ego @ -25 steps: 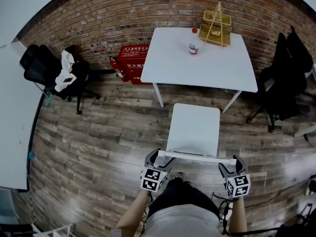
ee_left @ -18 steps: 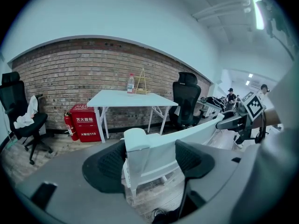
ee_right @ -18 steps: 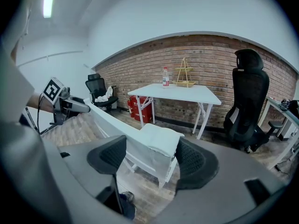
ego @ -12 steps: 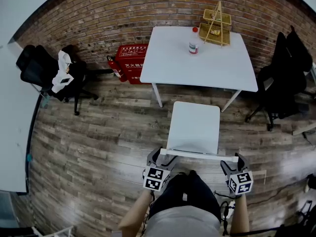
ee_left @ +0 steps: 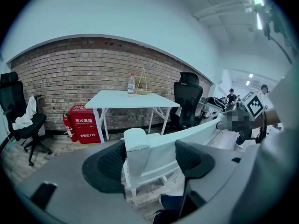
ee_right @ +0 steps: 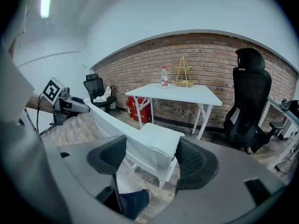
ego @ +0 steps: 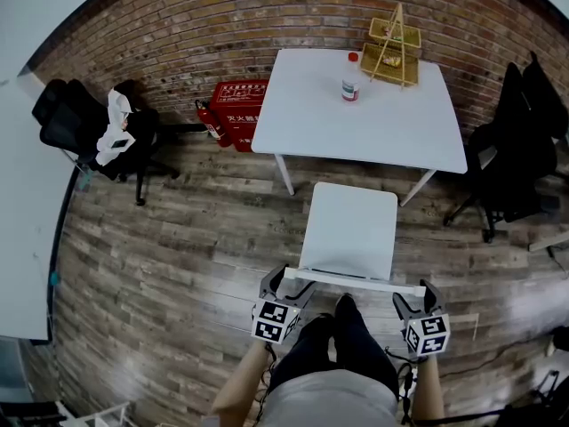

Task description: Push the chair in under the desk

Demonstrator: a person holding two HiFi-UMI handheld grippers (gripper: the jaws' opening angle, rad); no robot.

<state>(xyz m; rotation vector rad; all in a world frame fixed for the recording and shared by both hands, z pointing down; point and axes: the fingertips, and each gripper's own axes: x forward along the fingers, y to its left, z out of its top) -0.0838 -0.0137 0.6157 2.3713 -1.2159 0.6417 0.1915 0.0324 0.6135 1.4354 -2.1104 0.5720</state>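
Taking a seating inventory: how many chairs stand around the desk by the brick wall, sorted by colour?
White chair: 1
Black office chairs: 2, the left chair and the right chair
Total: 3

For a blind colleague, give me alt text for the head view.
Seen from above, the left gripper and right gripper grip the back rail of a white chair at its two corners. A white desk stands ahead, against a brick wall.

Brick wall (ego: 178,34), wooden plank floor (ego: 178,247), black office chairs (ego: 67,118)
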